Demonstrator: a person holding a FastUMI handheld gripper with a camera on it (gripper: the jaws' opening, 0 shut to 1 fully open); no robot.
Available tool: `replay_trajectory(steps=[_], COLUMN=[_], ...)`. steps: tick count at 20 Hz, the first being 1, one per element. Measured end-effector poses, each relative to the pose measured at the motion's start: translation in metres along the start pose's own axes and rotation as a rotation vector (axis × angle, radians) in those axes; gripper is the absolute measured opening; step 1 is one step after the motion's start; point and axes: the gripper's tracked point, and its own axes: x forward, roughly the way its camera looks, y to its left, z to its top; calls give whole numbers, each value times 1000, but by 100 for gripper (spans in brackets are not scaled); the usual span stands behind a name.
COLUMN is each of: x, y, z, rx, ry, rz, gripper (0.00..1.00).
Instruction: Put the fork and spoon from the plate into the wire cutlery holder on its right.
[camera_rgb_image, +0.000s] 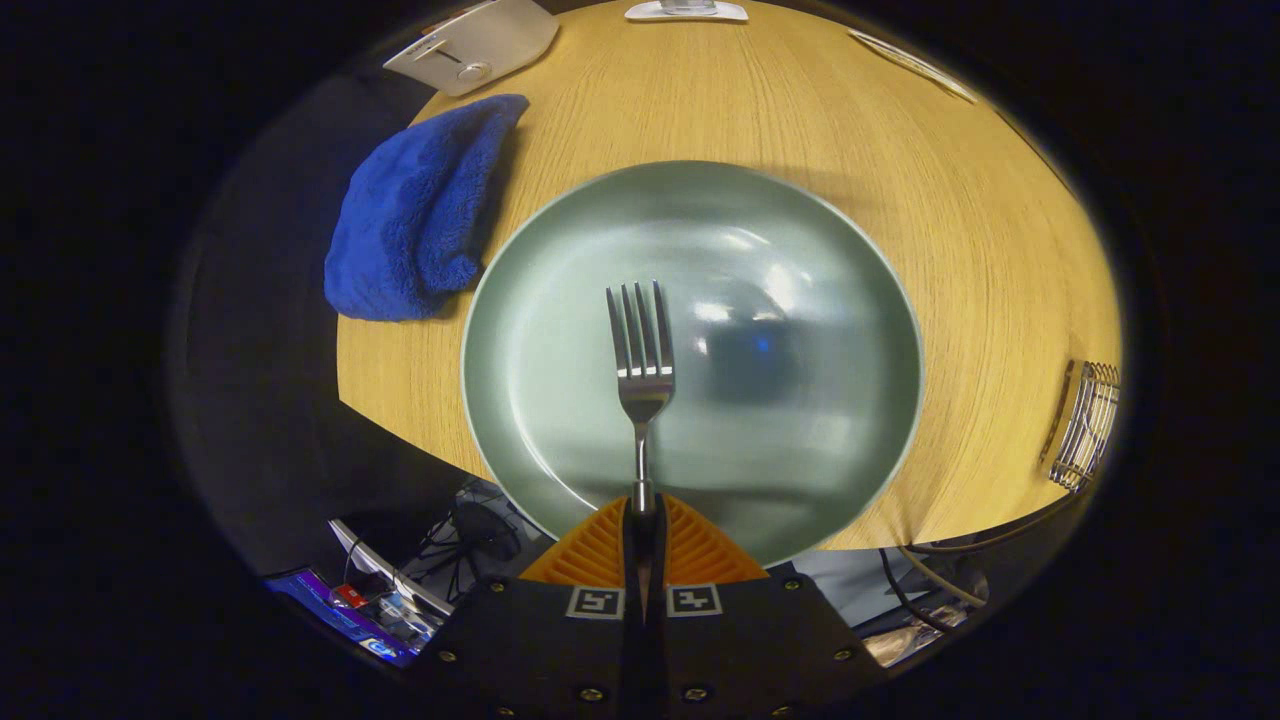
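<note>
A steel fork (640, 360) is held by its handle in my gripper (643, 515), whose two fingers are shut on it. The tines point away from me, lifted over the round pale green plate (560, 300) on the wooden table. The plate's surface around the fork is bare and glossy. The wire cutlery holder (1085, 425) stands to the right of the plate, near the table's right edge, partly cut off.
A blue cloth (415, 215) lies crumpled left of the plate. A white flat device (475, 45) sits beyond the cloth at the table's far corner. The table's near edge runs under the plate, with cables and clutter on the floor below.
</note>
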Motion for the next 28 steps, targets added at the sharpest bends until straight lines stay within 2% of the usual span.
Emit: replay_trajectory(steps=[8, 15, 21, 28], x=[-46, -105, -164, -208], y=[-6, -28, -87, -188], z=[15, 30, 36, 18], rx=[51, 116, 260, 501], ry=[-61, -191, -358, -491], rz=[81, 144, 164, 132], gripper=[1, 1, 1, 1])
